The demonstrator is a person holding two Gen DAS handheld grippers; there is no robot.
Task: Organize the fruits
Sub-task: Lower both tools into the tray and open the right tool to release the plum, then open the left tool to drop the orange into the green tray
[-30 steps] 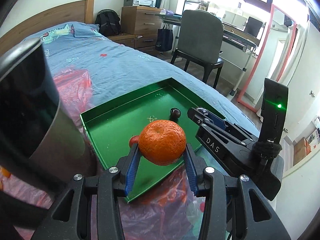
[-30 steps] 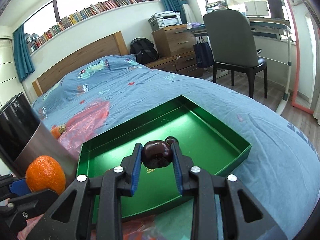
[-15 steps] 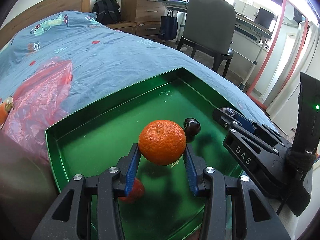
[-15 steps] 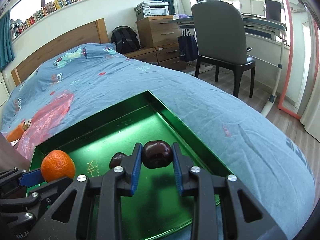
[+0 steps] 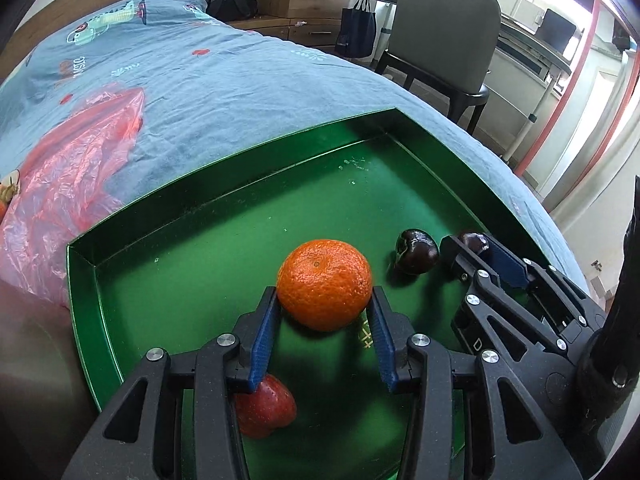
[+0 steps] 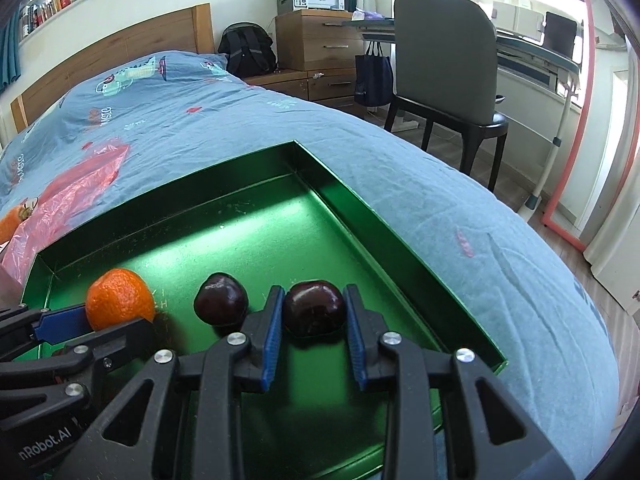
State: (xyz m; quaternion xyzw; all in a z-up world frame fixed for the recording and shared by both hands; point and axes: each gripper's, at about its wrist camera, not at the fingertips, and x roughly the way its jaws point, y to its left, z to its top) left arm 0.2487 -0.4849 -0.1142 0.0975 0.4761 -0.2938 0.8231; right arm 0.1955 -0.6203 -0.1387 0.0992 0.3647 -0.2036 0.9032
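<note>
The left tool (image 5: 324,336) is seen closed on a mandarin (image 5: 324,283), gripped between its blue pads (image 5: 262,340) at the fruit's widest part. Compared with a second ago, when the mandarin was carried above the near rim, both tools have been brought forward and lowered, so that the fruit is now held low over the floor of the green tray (image 5: 224,216); whether it touches the floor cannot be told. Below the left finger a red fruit (image 5: 266,406), possibly a strawberry, is partly hidden and lies on the tray floor.

The right tool (image 6: 314,334) is clamped on a dark cherry (image 6: 314,307), which is held just above or on the tray floor near the right wall; contact cannot be confirmed. A second dark cherry (image 6: 220,299) rests loose on the floor just beside the left finger of that tool, between the held cherry and the mandarin. In the left wrist view the right tool is seen at the right edge, close to the left tool but apart from it.

The change is judged to mean that both fruits have been delivered to the tray and that release is the step in hand; the pads would need to be parted gently so that the round fruits are not set rolling.

The tray lies on a bed (image 6: 420,184) with a blue cover. A pink plastic bag (image 5: 68,168) is spread to the left of the tray, with an orange fruit (image 6: 12,222) at its far edge still outside the tray.
</note>
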